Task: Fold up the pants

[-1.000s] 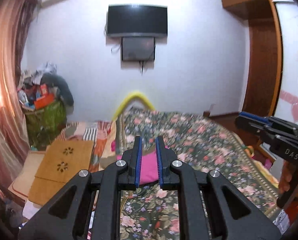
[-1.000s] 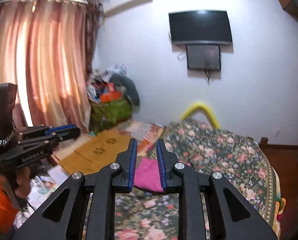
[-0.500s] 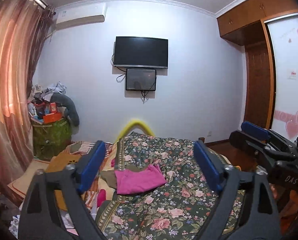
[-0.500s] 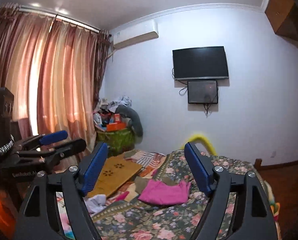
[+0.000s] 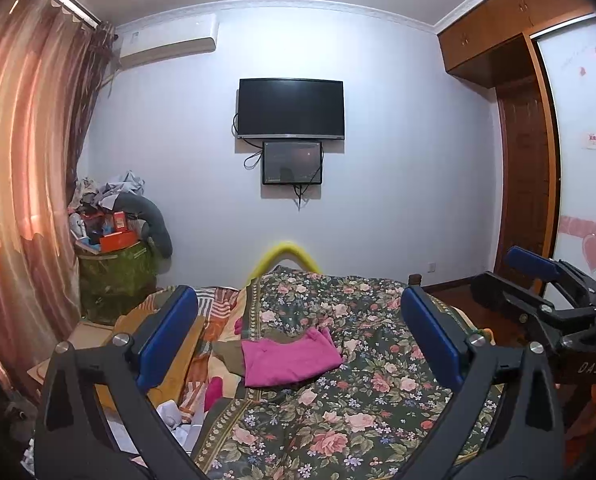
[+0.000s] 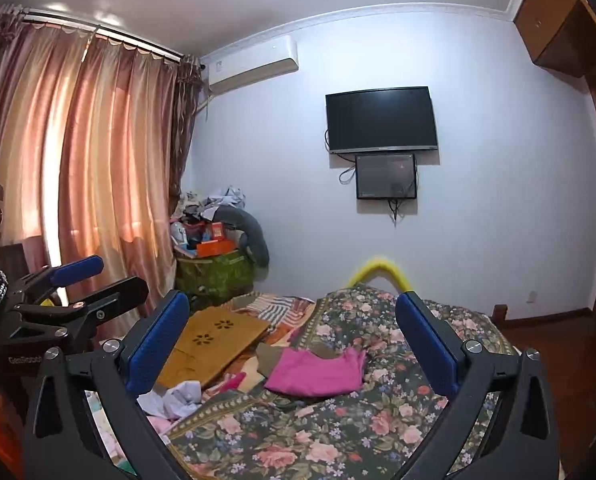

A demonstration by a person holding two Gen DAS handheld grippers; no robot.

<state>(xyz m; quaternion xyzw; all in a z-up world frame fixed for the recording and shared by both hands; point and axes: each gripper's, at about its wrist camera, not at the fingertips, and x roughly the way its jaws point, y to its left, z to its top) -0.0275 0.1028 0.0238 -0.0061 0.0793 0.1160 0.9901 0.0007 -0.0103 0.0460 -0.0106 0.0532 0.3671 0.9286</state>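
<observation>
A: Where do the pink pants lie from the tools?

B: Ahead of both, on the floral bedspread, folded into a flat packet toward the bed's left edge, about midway down its length. Neither tool touches them; both hang well short, on the near side.

A: And the tools themselves?

B: The left tool has its jaws opening, spread wide, with nothing pressed by the blue pads; the packet only shows through the gap, far beyond it. The right tool is likewise opening, wide, empty.

A: Which one is nearer?

B: Hard to call. In the left view the packet sits nearly dead centre between the pads; in the right view it sits a little right of centre. I judge the left tool the more squarely lined up, though the pants look about equally far from each.

A: The long axis?

B: It runs across the bed, from the left edge toward the middle, roughly square to the line both tools point along. An olive cloth peeks out at the packet's far left corner.

A: So what remains?

B: The pants look folded already; any further fold would need a straight reach forward.
</observation>
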